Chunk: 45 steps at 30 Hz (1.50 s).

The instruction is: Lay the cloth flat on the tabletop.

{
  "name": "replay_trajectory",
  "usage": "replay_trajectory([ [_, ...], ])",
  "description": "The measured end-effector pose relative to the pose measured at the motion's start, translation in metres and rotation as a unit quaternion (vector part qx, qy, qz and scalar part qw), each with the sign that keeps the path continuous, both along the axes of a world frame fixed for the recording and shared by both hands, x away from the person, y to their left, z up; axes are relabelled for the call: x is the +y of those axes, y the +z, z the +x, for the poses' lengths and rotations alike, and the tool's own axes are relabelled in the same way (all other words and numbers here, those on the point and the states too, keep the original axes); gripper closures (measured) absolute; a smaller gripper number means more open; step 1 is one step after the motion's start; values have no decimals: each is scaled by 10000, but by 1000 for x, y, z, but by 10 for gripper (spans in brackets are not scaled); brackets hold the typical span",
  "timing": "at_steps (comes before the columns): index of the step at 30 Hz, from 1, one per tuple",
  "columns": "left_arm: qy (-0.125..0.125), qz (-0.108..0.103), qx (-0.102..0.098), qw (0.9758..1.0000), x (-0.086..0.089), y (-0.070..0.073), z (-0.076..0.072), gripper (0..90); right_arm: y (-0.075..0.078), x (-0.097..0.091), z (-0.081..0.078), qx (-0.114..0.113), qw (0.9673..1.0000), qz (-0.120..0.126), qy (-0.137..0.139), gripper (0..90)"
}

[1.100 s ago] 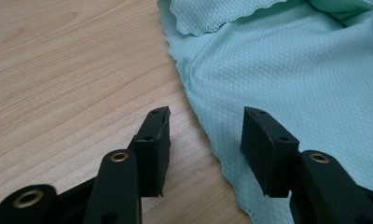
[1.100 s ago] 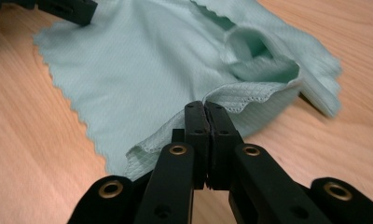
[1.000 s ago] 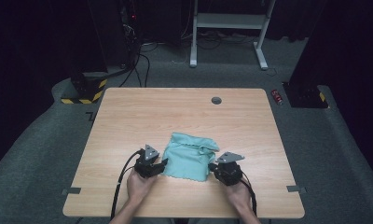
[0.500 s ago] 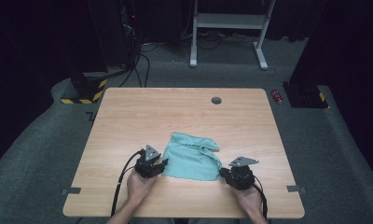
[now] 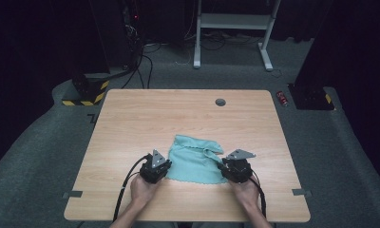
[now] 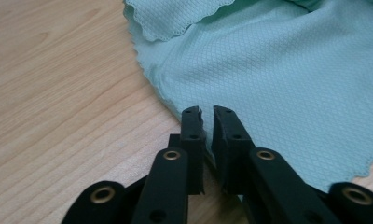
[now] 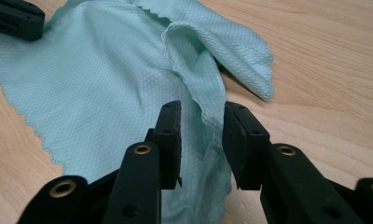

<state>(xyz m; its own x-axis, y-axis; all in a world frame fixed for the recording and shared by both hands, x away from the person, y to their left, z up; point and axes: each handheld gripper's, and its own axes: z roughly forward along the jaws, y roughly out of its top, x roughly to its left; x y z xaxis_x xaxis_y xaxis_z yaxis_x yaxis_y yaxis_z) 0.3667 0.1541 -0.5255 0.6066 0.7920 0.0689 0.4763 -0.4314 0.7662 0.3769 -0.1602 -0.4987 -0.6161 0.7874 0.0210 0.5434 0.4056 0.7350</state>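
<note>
Left gripper (image 6: 206, 112) fingers have just closed, pinching the cloth (image 5: 194, 159); right gripper (image 7: 201, 114) fingers just spreading around it

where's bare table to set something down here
The far half of the table is bare from the cloth up to the grommet hole; strips beside each side edge too. It is crowded near the front, around the left gripper and right gripper.

The setting looked like a lab or recording studio rather than a home. A bare light-wood table (image 5: 188, 118) with a round cable port (image 5: 220, 102) stood on grey carpet (image 5: 45, 156) in a dark room. Behind it were black equipment stands, one on a yellow-and-black hazard-striped base (image 5: 86, 92), loose cables (image 5: 145, 61) on the floor, and a white metal frame (image 5: 233, 21).
</note>
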Motion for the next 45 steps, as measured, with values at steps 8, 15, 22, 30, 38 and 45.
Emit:
replay_trajectory([
  [8,3,-111,151,9998,1,1,3,894,-5,5,7,-65,9993,-377,43,899],
  [15,-10,-133,301,9995,3,4,-3,899,-1,-5,10,-34,9997,-258,-45,900],
  [22,11,-288,372,9989,10,3,-17,898,-1,-12,11,5,9996,-255,-77,900],
  [30,66,-208,421,9989,11,4,-22,896,-4,-12,14,164,9995,-246,-66,875],
  [38,322,-387,384,9980,9,7,-9,672,12,9,14,-67,9993,1,358,687],
  [45,885,-497,411,9940,7,4,19,505,5,37,31,10,9983,-145,557,685],
])
